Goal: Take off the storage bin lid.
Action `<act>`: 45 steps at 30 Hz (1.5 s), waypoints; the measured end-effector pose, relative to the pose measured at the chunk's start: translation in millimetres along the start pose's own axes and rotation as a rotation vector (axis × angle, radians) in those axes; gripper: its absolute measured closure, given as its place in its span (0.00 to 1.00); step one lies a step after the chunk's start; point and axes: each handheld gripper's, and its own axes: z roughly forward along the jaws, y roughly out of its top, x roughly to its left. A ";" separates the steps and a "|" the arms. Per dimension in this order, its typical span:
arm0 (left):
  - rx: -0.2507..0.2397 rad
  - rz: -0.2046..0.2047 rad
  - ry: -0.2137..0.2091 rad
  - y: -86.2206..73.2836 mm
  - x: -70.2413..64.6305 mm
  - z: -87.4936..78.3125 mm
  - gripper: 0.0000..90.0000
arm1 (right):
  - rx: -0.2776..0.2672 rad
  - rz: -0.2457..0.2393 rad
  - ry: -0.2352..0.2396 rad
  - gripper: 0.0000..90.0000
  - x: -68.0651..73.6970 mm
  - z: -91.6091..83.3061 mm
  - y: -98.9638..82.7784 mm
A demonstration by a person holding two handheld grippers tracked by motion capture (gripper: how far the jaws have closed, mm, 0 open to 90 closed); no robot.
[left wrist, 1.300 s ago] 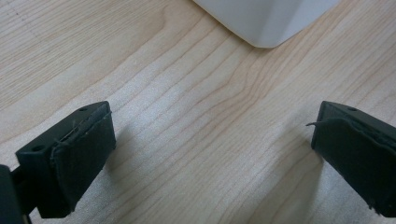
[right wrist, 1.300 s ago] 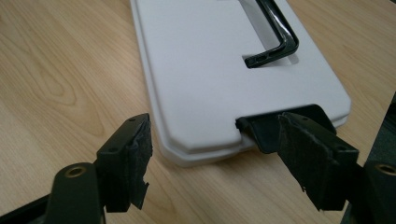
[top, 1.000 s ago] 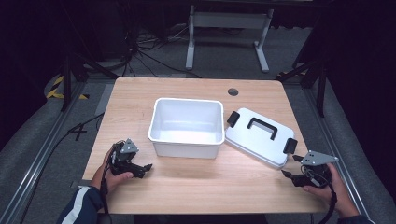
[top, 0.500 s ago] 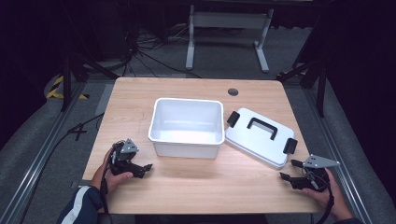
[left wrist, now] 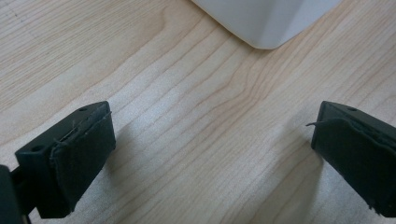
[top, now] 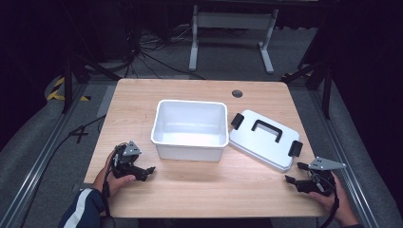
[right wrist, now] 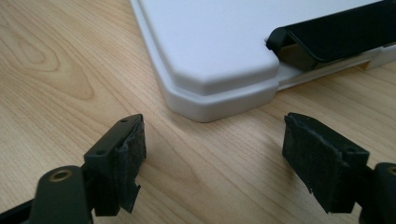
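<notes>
On your counter (top: pixel 199 190) you have one white tub (top: pixel 190 128) and, just to its right, one white lid (top: pixel 263 142) — it carries one black handle (top: pixel 266 129) and two black clips. You hold two grippers — one on each side of the tub.

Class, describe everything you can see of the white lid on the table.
The lid is white, rectangular with rounded corners, and looks like plastic. It carries a black handle on top and a black clip at each short end. It lies flat, top up, on the wooden table, turned askew, just right of the open white bin. The right claw stands open before one corner, apart from it.
</notes>
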 end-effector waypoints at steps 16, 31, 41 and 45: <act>-0.006 0.003 -0.006 0.7 0.7 1.4 0.00 | 0.004 0.014 -0.015 0.22 0.6 -0.2 -0.2; -0.002 0.000 -0.007 0.7 0.5 0.9 0.00 | 0.004 0.015 -0.015 0.22 0.6 -0.2 -0.2; -0.005 -0.010 -0.002 0.4 -0.4 1.3 0.00 | 0.005 0.014 -0.015 0.22 0.6 -0.2 -0.3; -0.001 -0.008 0.003 0.6 -0.4 0.7 0.00 | 0.005 0.015 -0.015 0.21 0.6 -0.2 -0.2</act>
